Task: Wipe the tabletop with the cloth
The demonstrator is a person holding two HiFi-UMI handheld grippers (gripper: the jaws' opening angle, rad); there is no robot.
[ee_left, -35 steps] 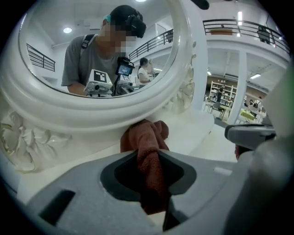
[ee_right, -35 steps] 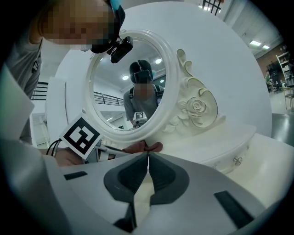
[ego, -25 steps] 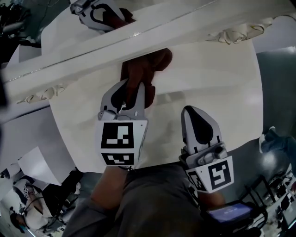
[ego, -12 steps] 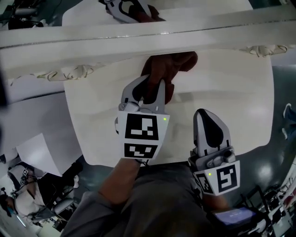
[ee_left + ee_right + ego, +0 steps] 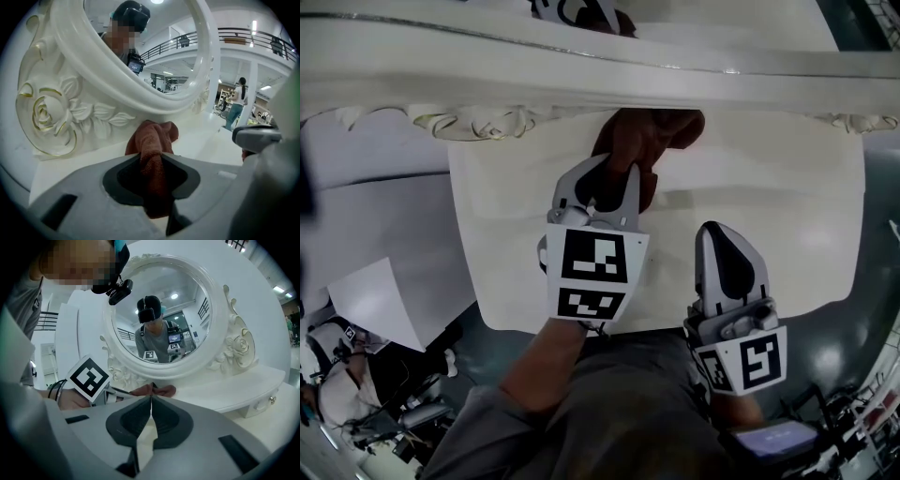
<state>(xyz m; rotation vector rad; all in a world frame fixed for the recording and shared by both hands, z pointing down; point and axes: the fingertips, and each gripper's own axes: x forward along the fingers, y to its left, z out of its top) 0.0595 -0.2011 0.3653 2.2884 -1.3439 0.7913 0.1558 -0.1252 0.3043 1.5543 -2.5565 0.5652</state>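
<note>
A reddish-brown cloth (image 5: 654,139) lies bunched on the white tabletop (image 5: 778,206), right against the foot of the ornate mirror frame (image 5: 581,75). My left gripper (image 5: 611,176) is shut on the near end of it. In the left gripper view the cloth (image 5: 152,138) runs up between the closed jaws of my left gripper (image 5: 153,164). My right gripper (image 5: 719,232) hovers over the table's near edge, to the right of the left one, shut and empty. In the right gripper view the cloth (image 5: 165,391) lies ahead of my right gripper (image 5: 151,401).
The mirror frame (image 5: 70,112) with carved roses stands close behind the cloth. The round mirror (image 5: 159,319) reflects a person. The table's left edge (image 5: 464,234) drops to the floor, where a white sheet (image 5: 370,300) lies. Bare tabletop stretches to the right.
Both grippers have shifted sideways toward the table's left end. The cloth slid with the left gripper along the foot of the mirror frame. Both sets of jaws stayed shut.
</note>
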